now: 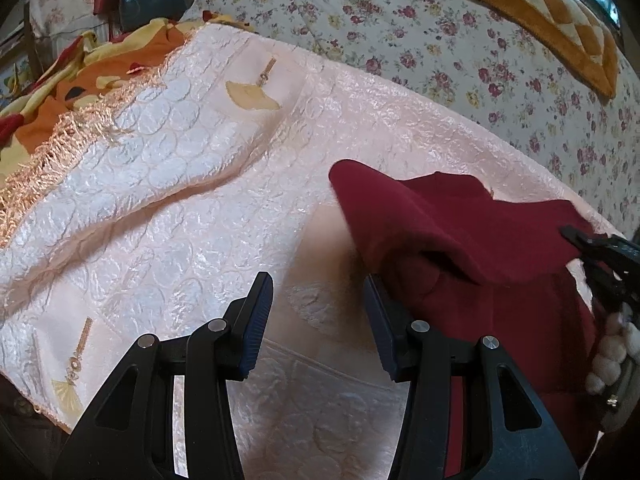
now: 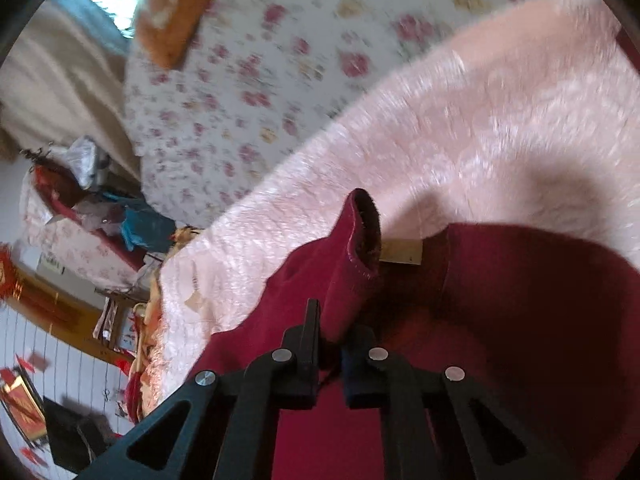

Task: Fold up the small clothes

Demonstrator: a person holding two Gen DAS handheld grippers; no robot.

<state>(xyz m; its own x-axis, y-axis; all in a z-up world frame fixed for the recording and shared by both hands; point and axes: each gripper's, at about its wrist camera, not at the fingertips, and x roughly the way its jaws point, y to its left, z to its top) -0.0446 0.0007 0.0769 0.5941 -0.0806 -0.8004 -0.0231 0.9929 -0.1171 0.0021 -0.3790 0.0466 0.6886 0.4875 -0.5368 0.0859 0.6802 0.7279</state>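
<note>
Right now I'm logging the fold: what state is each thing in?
Red garment: partly lifted, one sleeve raised off the cloth.
Left gripper: open, nothing between its pads.
Right gripper: shut on the red garment's sleeve.
Pink cloth: spread over the bed, creased.
Floral sheet: laid out beneath.

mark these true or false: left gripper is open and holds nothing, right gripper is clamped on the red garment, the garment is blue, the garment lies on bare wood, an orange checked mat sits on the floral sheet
1. The left gripper is open and holds nothing. True.
2. The right gripper is clamped on the red garment. True: its jaws pinch a fold of it.
3. The garment is blue. False: it is dark red.
4. The garment lies on bare wood. False: it lies on a shiny pink cloth.
5. An orange checked mat sits on the floral sheet. True.
</note>
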